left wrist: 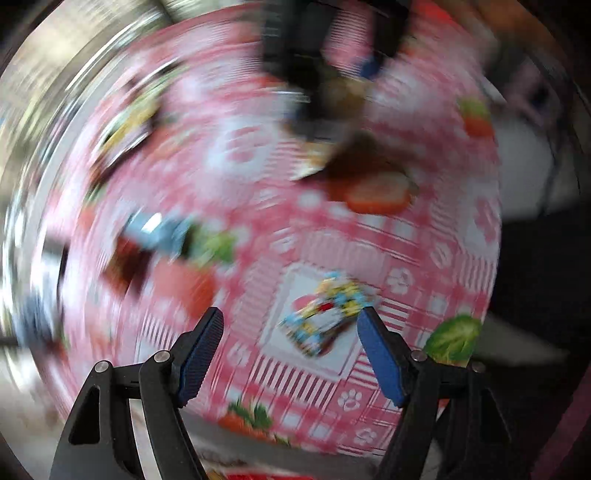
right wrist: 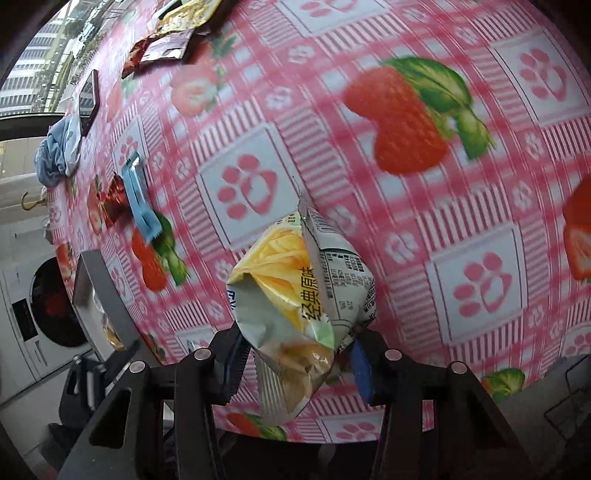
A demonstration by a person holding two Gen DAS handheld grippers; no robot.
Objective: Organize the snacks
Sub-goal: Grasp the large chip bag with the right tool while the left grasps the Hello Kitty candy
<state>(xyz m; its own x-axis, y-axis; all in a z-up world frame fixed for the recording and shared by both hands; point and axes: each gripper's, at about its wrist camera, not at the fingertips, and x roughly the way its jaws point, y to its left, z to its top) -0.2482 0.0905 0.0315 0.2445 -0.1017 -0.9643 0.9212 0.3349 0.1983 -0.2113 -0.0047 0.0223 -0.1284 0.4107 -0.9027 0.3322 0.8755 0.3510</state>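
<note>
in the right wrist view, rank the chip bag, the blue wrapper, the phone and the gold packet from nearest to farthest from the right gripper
1. Chip bag: clamped in the right gripper, centre.
2. Blue wrapper: left, on the tablecloth.
3. Phone: farther up the left edge.
4. Gold packet: top, at the far end.

A pink checked strawberry-and-paw-print cloth covers the counter [right wrist: 369,155]. At the frame's left stands a white front-loading washing machine [right wrist: 40,317]; daylit high-rise buildings [right wrist: 33,62] fill the upper left.
</note>
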